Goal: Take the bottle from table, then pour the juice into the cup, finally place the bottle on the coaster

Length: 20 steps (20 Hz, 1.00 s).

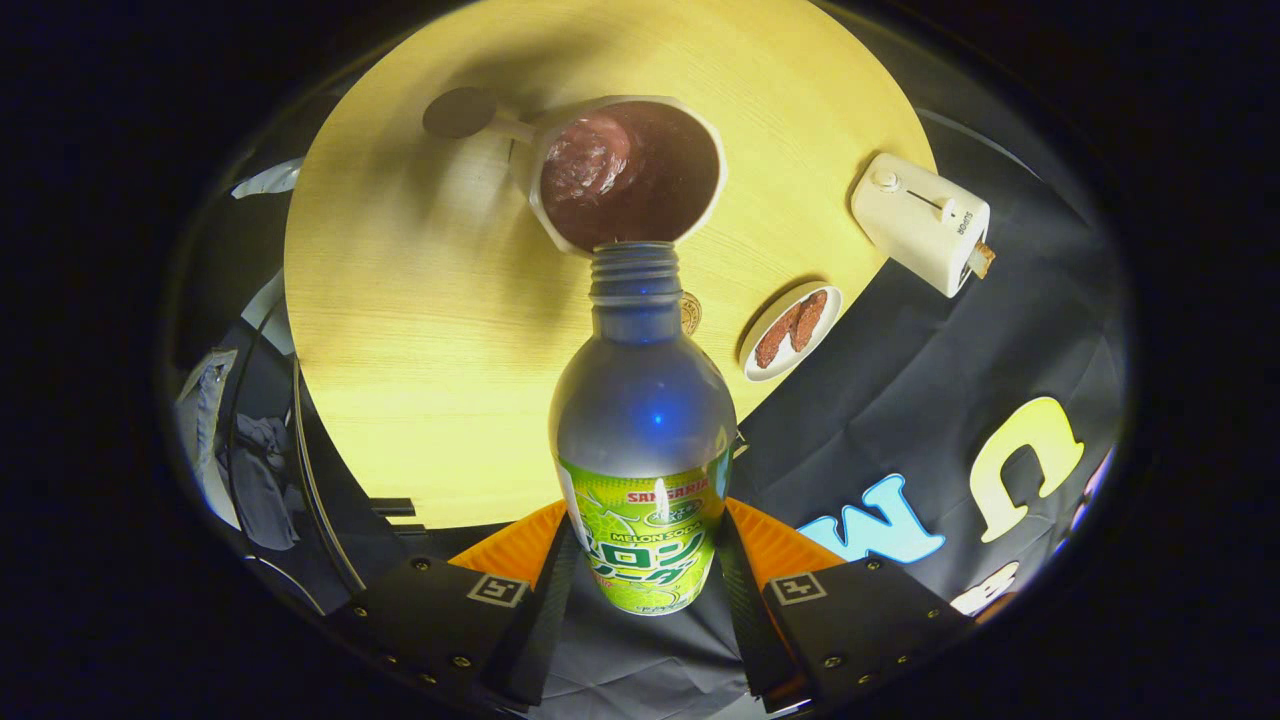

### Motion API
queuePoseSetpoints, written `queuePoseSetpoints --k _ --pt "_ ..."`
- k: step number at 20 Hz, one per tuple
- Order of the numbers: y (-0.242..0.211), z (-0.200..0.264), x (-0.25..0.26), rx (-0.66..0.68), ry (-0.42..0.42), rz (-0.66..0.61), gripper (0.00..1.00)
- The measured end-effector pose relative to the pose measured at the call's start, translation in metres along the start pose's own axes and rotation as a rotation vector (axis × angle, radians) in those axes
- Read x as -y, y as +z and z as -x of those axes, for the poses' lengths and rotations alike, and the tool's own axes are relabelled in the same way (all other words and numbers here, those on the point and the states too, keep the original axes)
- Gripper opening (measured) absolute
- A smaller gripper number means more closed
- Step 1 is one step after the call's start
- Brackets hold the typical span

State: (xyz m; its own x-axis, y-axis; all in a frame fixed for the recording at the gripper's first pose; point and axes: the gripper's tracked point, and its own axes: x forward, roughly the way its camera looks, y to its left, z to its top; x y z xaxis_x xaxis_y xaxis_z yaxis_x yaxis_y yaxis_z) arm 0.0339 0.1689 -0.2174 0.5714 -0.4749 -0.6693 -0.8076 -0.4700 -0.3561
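The gripper (645,560) is clamped on the bottle (642,440), both fingers pressing its labelled lower body. Beyond lies a round wooden table (400,330); left to right, a dark coaster (459,111) at eleven o'clock, a cup (627,172) of dark juice at twelve, touching the bottle's open neck, a snack plate (790,330) and a toaster (920,222) at two.

Bottle (645,420) hides part of a small round thing (691,312), maybe the coaster.

1 bottle (645,430); 1 cup (628,175); 1 coaster (460,112); 1 plate (772,362); 2 cookies (792,327); 1 toaster (920,222)
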Motion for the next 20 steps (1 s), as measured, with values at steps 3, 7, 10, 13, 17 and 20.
queuePoseSetpoints --k 3,7,10,13,17,20 --pt "-0.0012 0.0017 0.0039 -0.002 -0.005 0.006 0.73" --pt "-0.0006 0.0029 0.0035 0.000 -0.004 0.014 0.73" --pt "-0.0022 0.0029 0.0043 -0.005 -0.004 0.023 0.73" --pt "-0.0026 0.0031 0.0049 -0.010 -0.005 0.028 0.73" --pt "-0.0002 0.0042 0.0068 0.004 -0.013 0.028 0.73" --pt "0.0026 0.0050 0.0086 0.019 -0.024 0.020 0.72"
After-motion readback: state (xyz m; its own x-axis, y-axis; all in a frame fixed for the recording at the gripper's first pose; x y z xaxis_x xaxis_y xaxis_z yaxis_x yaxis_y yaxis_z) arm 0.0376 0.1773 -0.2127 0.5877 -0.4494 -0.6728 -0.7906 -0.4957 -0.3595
